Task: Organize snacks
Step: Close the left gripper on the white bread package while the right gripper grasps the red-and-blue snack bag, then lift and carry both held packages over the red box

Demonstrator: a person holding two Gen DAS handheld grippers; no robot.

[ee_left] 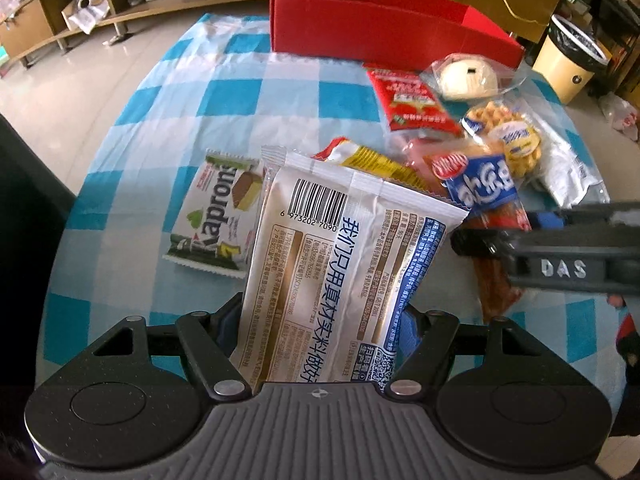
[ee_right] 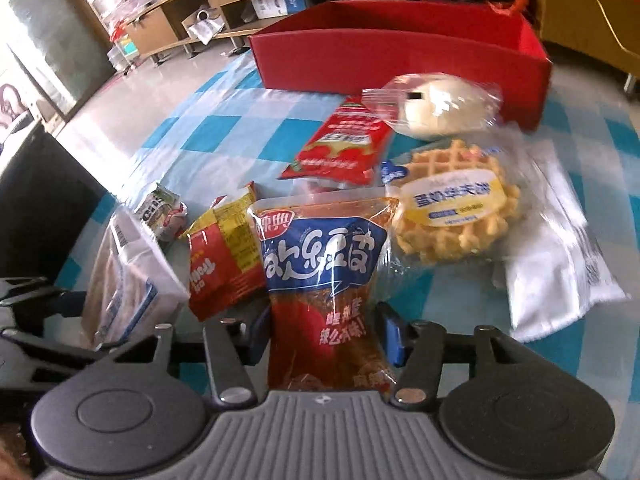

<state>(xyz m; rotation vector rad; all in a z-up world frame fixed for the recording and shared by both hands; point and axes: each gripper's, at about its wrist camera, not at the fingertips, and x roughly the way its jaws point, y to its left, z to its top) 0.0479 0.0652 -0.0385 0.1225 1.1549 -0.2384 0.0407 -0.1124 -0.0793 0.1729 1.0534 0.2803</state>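
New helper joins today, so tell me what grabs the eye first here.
The big red box at the far edge of the blue-checked tablecloth. Then the two held packets: a white barcode packet in the left gripper and a red-and-blue spicy snack packet in the right gripper.

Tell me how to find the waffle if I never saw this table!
Start at the big red box at the far end of the blue checked tablecloth. Just in front of it lies a round white bun in clear wrap, and the waffle lies just in front of that. It is the only golden snack with a square grid pattern and a yellow oval label.
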